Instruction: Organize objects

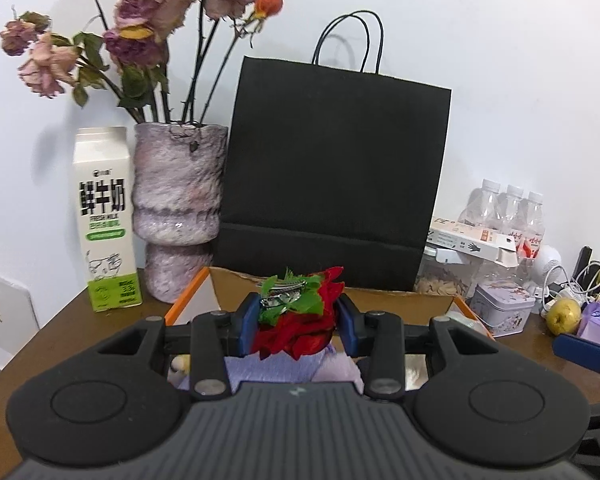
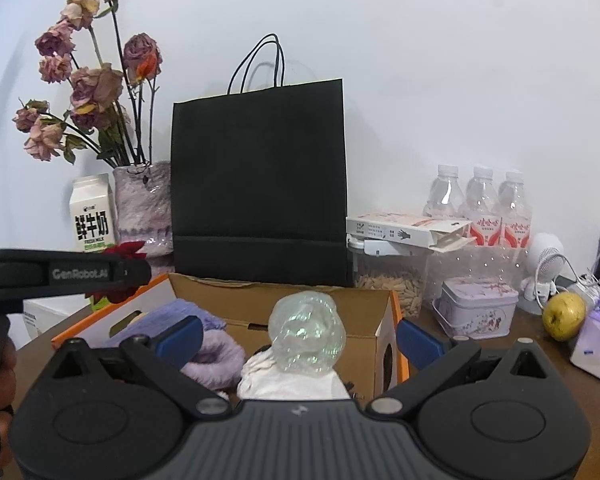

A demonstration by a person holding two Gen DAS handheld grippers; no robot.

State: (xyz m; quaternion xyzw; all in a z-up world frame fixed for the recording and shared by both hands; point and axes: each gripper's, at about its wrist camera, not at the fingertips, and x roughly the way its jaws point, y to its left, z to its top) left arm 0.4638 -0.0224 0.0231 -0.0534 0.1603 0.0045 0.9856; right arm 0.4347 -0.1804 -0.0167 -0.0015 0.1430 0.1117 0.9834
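Left gripper [image 1: 298,320] pinches a red fabric rose with green leaves [image 1: 300,316] between its blue pads [image 1: 247,326]; both pads press its sides. A small silvery clip-like piece sits on top of the flower, can't tell what exactly. The rose hangs above the open cardboard box [image 1: 380,300] with orange edges, over lavender fabric [image 1: 268,368] inside.

Right gripper [image 2: 298,336] has jaws spread wide, blue pads [image 2: 180,338] well apart, nothing pressed. Between them in view, but lower inside the box [image 2: 364,324], lies a clear iridescent crumpled plastic ball [image 2: 306,334] on white cloth [image 2: 292,384], with a fuzzy lavender item [image 2: 216,354] to the left. Whether the ball is level with the pads can't be told.

Behind the box: black paper bag [image 2: 260,184], pink vase of dried roses [image 2: 142,204], milk carton [image 2: 90,216]. On the right: tin box [image 2: 476,308], yellow-green fruit [image 2: 564,314], water bottles [image 2: 480,204].
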